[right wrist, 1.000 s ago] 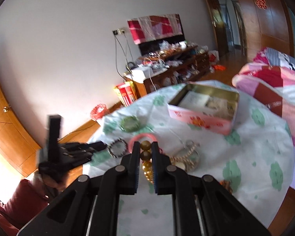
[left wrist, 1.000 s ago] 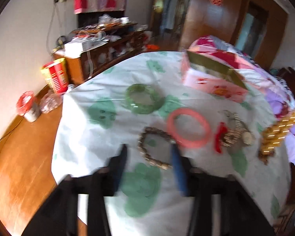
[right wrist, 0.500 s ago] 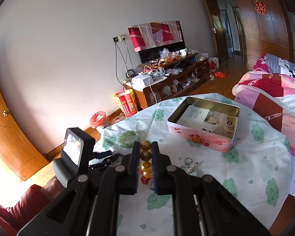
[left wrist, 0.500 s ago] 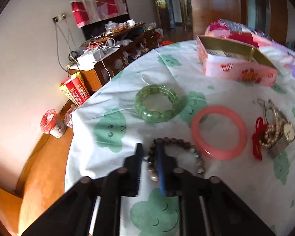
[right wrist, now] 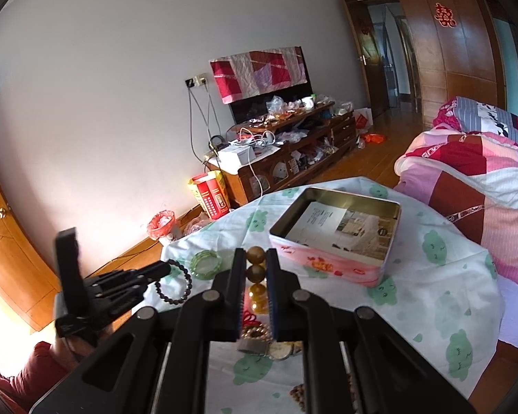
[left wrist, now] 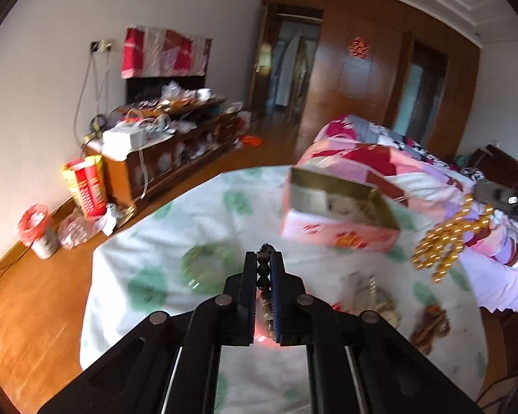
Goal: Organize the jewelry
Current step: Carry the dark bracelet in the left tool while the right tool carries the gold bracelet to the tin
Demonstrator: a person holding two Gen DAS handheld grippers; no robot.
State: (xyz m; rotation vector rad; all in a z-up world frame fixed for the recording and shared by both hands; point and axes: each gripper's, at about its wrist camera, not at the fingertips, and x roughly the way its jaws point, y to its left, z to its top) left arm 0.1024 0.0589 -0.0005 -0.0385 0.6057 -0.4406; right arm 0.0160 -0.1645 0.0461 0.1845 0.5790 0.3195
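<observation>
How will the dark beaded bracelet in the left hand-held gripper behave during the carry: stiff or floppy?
Probably floppy: the dark round-bead bracelet hangs as a drooping loop from the left hand-held gripper, clear of the tablecloth. It will likely swing as it moves. The round beads between the pads may roll or slip, though the grip looks shut on several beads.

A: Dark bead bracelet (right wrist: pixel 175 284) — where?
B: Lifted off the cloth at near left, hanging as a loop from closed jaws.
A: Amber bead string (right wrist: pixel 255 276)?
B: Large round beads in a vertical row, clamped between jaws.
A: Pink tin (right wrist: pixel 335 241)?
B: Open, far centre — papers inside. Green bangle (right wrist: pixel 206 263) flat on the cloth to its left.
</observation>
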